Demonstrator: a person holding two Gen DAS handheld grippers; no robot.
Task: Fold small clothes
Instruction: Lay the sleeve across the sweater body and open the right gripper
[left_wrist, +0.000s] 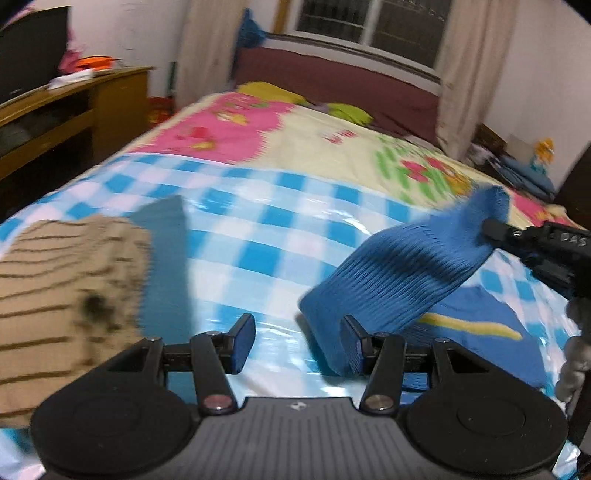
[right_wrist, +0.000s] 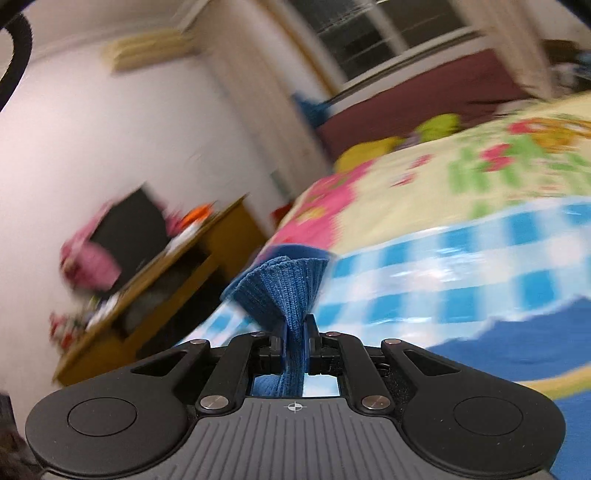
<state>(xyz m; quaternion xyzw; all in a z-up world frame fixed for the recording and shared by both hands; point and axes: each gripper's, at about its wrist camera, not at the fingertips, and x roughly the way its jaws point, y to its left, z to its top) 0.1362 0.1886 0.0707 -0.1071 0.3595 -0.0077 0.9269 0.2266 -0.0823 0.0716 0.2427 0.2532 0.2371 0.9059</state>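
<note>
Glossy checkered sheet (left_wrist: 280, 221) beneath ribbed blue sock (left_wrist: 406, 266), pinched by right gripper (right_wrist: 295, 332).

We see a blue ribbed knit sock (left_wrist: 402, 266), its cuff end pinched and bunched into a fan (right_wrist: 284, 288), stretching slantwise down to the checked sheet, while a beige garment with thin brown stripes (left_wrist: 62, 295) lies flat and well apart to its left.

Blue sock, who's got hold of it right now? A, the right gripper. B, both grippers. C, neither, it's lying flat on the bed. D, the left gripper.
A: the right gripper is shut on the blue sock, while the left gripper is open and empty.
</note>
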